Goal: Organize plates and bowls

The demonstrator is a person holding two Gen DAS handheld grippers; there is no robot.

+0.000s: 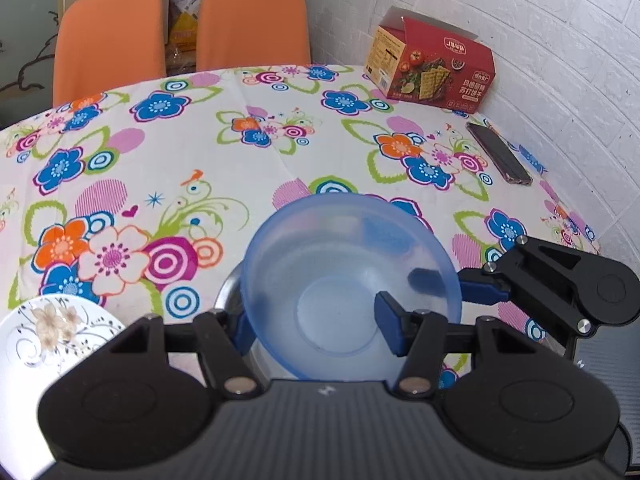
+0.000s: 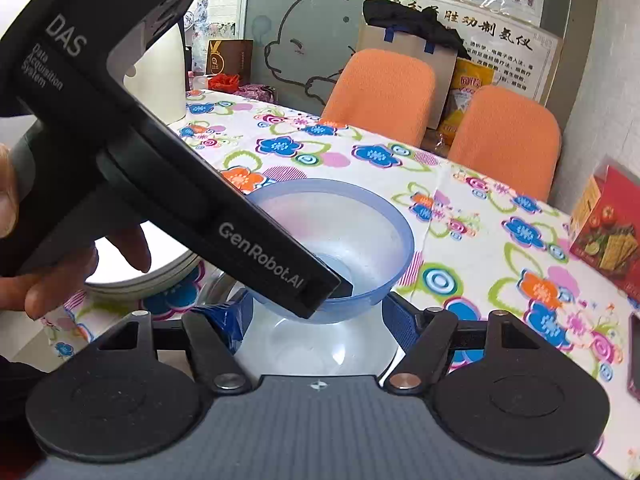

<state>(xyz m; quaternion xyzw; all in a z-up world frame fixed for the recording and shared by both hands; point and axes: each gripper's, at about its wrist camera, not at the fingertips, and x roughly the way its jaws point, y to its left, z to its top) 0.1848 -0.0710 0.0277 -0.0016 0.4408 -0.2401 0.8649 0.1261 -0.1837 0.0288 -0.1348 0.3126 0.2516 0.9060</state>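
A translucent blue bowl point(image 1: 344, 280) sits tilted on a metal bowl point(image 1: 226, 292), of which only the rim shows. My left gripper point(image 1: 316, 330) stands wide open around the blue bowl's near side, one blue pad point(image 1: 390, 328) inside it. In the right wrist view the blue bowl point(image 2: 360, 236) is seen past the left gripper's body point(image 2: 256, 248), and my right gripper point(image 2: 316, 320) is wide open just right of the bowls, over a shiny bowl rim. A white flowered plate point(image 1: 52, 332) lies at the left.
A floral tablecloth point(image 1: 240, 152) covers the table. A red cracker box point(image 1: 432, 68) and a dark phone point(image 1: 500, 156) lie at the far right by the white brick wall. Two orange chairs point(image 1: 252, 20) stand behind the table. A white kettle point(image 2: 160, 76) stands far left.
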